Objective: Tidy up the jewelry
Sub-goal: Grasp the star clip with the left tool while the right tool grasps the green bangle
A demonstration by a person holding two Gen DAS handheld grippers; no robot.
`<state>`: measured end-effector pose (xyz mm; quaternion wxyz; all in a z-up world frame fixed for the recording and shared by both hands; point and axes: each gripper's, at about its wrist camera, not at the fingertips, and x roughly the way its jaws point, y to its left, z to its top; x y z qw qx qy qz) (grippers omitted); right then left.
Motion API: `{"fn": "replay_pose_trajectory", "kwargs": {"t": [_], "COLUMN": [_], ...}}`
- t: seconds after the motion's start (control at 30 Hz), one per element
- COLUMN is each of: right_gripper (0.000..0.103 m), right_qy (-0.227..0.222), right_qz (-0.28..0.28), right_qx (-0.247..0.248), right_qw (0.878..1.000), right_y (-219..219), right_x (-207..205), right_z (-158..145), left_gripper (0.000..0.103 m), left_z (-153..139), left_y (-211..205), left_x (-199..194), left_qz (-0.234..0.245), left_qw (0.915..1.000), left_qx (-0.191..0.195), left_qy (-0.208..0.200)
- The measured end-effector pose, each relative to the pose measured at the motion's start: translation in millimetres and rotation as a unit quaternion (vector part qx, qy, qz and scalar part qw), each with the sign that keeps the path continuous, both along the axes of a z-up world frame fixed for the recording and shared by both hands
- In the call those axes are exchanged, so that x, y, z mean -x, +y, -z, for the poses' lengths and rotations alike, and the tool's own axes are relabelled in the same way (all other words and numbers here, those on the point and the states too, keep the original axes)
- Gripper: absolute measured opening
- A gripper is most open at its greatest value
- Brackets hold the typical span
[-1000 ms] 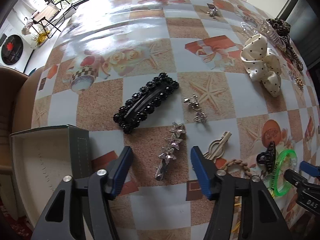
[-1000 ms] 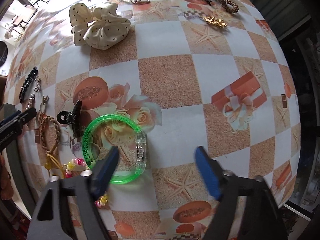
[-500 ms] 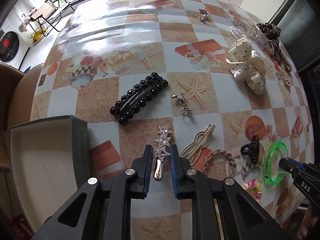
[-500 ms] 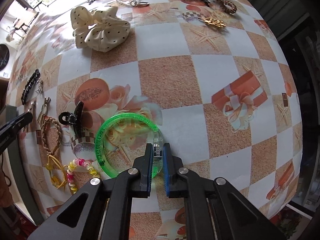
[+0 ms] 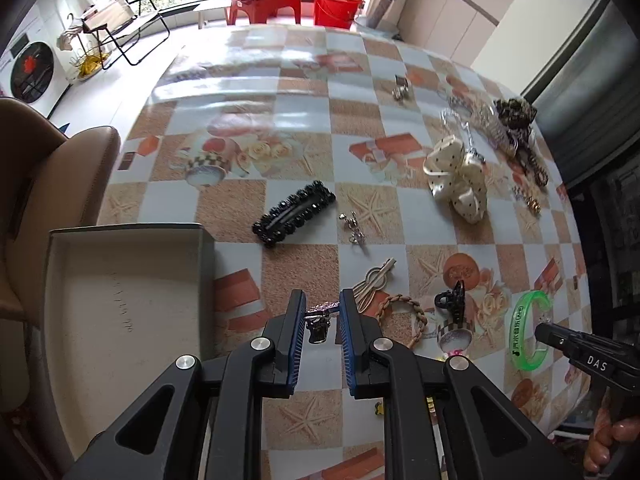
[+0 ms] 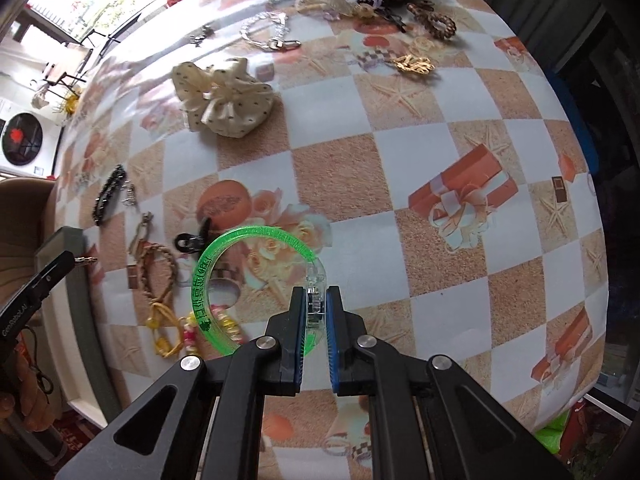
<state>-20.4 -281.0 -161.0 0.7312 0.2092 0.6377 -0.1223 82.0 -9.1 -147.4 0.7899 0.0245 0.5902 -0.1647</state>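
Checkered tabletop (image 5: 304, 128) lies crowded beneath you, box (image 5: 120, 288) at its left edge, so with your right claw (image 6: 317, 312) pinching the bangle (image 6: 204, 276) by its clasp and left claw (image 5: 322, 320) clenched on the clip (image 5: 319, 322), either thin grip may slip.

The tablecloth (image 5: 308, 148) is showing a check of sandy tan and pale blue-white squares, printed with starfish, orange gift boxes and peach roses. At the near right, a translucent neon-green bangle (image 6: 224, 248) with dark green lettering and a clear clasp is glowing. Far right, a cream scrunchie (image 5: 460, 178) is wearing small black dots. At the middle, a hair clip (image 5: 294, 214) is gleaming glossy black. Near left, a box (image 5: 128, 304) is showing an off-white inside and grey-green walls. Both grippers' pads (image 5: 297, 340) are showing blue on black fingers.
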Motion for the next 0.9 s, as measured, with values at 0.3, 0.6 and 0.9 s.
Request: {"fn": "replay_pose_trajectory", "kwargs": {"t": [0.3, 0.6, 0.9], "right_gripper": [0.01, 0.01, 0.01], "right_qy": [-0.035, -0.06, -0.05], "right_qz": [-0.078, -0.193, -0.274], "right_qx": [-0.009, -0.029, -0.042], "right_qw": [0.996, 0.979, 0.96], "right_y": [76, 189, 294], "right_x": [-30, -87, -130], "right_z": [-19, -27, 3], "left_gripper": [0.021, 0.021, 0.021], "left_z": [-37, -31, 15], "left_y": [65, 151, 203], "left_x": [6, 6, 1], "left_qz": [-0.07, -0.153, -0.204], "left_qw": [0.9968, 0.9871, 0.978], "left_qx": [0.018, 0.002, -0.033], "left_qy": [-0.035, -0.046, -0.03]}}
